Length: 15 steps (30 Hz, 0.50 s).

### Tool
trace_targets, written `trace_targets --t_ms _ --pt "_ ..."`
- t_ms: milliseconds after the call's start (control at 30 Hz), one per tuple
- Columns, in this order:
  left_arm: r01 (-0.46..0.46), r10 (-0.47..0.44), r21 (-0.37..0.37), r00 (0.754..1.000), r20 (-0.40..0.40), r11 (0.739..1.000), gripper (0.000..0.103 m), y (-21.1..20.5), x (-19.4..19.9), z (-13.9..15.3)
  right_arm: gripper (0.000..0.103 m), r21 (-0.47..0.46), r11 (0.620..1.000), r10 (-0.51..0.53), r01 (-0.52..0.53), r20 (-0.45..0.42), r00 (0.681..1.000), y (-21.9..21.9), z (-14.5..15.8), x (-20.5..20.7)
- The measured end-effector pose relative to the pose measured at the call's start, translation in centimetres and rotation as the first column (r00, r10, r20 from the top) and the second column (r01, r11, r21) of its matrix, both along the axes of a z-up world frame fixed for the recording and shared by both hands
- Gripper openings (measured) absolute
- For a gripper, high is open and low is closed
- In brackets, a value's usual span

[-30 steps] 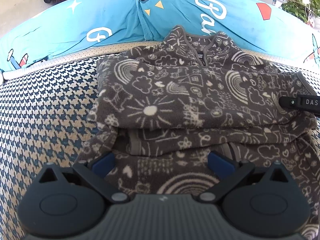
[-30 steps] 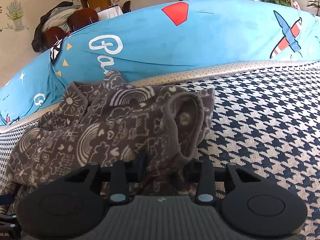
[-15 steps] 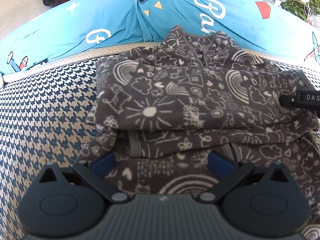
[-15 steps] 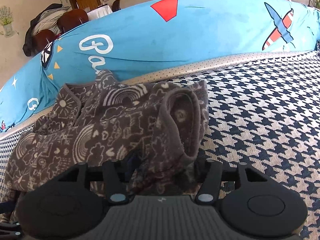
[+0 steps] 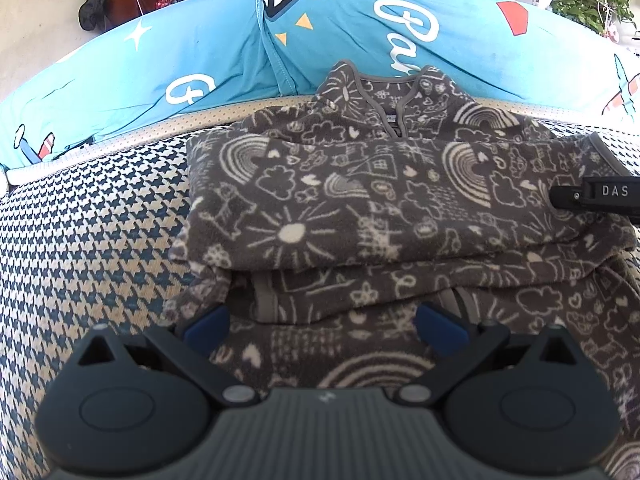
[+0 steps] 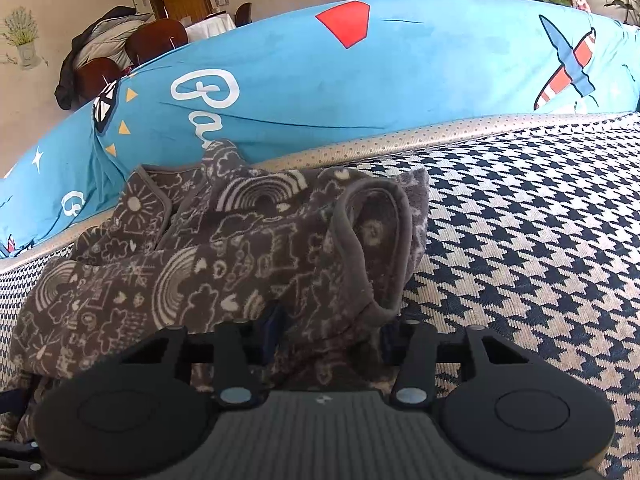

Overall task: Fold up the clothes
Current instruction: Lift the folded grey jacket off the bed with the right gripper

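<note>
Right gripper [image 6: 326, 330] just closing, jaws around a bunched fold of grey fleece top [image 6: 224, 264]; grip itself impossible to tell. Left gripper [image 5: 324, 322] spread wide over the top's near edge, clasping nothing. Top lay folded on houndstooth cushion [image 5: 96, 232], against blue quilt [image 5: 208, 48].

The whole thing is carried by a cushioned surface covered in navy-and-cream houndstooth fabric [image 5: 92, 216], edged along the back with a beige dotted trim [image 6: 460, 130]. A grey fleece pullover [image 5: 360, 200] printed with white doodles of rainbows, suns and clouds is laid on it, folded over itself, collar toward the back. A bright blue cartoon-print quilt [image 6: 400, 72] is bunched up right along the back edge, and it's touched by the pullover's collar.
</note>
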<state>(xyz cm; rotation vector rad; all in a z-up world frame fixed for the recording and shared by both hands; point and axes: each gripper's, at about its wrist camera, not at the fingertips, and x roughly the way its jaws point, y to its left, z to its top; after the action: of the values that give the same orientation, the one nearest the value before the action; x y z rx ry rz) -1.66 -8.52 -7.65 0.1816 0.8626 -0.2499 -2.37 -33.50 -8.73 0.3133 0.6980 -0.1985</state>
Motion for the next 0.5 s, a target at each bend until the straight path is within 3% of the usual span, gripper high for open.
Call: trace_targets --t_ms 200,500 --pt "-0.006 0.006 -0.003 1.0 -0.006 1.0 0.103 0.1 0.1 0.0 0.027 -0.008 1.0 -0.003 0.003 0.03 1.0 0.3 0.6 -0.1" --pt "-0.032 0.032 -0.02 0.999 -0.019 0.999 0.103 0.8 0.3 0.3 0.025 -0.04 0.999 0.024 -0.02 0.105 0.994 2.0 2.7 -0.3"
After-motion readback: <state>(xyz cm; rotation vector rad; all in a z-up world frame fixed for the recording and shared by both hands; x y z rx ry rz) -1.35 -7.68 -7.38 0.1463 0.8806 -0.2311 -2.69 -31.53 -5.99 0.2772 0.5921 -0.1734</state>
